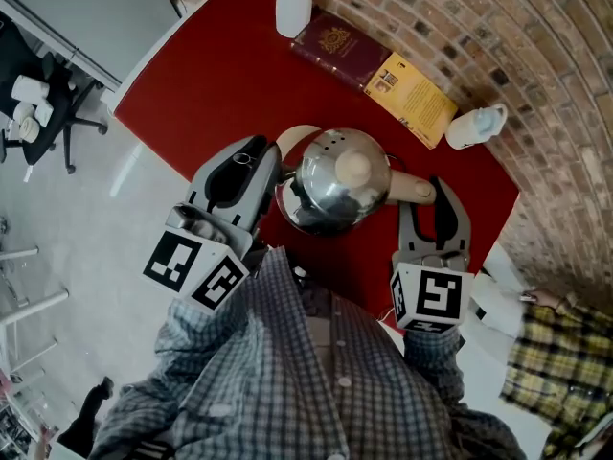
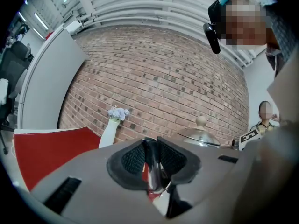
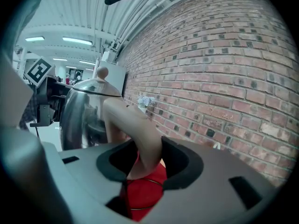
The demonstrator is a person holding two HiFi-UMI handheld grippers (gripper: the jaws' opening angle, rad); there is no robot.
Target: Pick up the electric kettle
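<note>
Between the two grippers, over the middle of the red-covered tabletop, the rounded, polished steel electric kettle with a cream knob is held from both sides. The jaws of the left gripper are closed on a thin shiny metal part at the kettle's left side; which part it is cannot be told. The jaws of the right gripper are clamped wide around the curved cream plastic handle.

The lifting step is judged to be in hand. The kettle is apparently clear of the tabletop, since red cloth is seen beneath the handle in the right gripper view. The next move is judged to call for both grips to be held firm and level, so that the body is not tipped and the thin left-side hold is not lost.

Along the brick wall a white vase of pale flowers, a dark red book, a yellow book and a small white vessel are set, well apart from the kettle. Beyond, a pale floor and a black office chair are seen.
</note>
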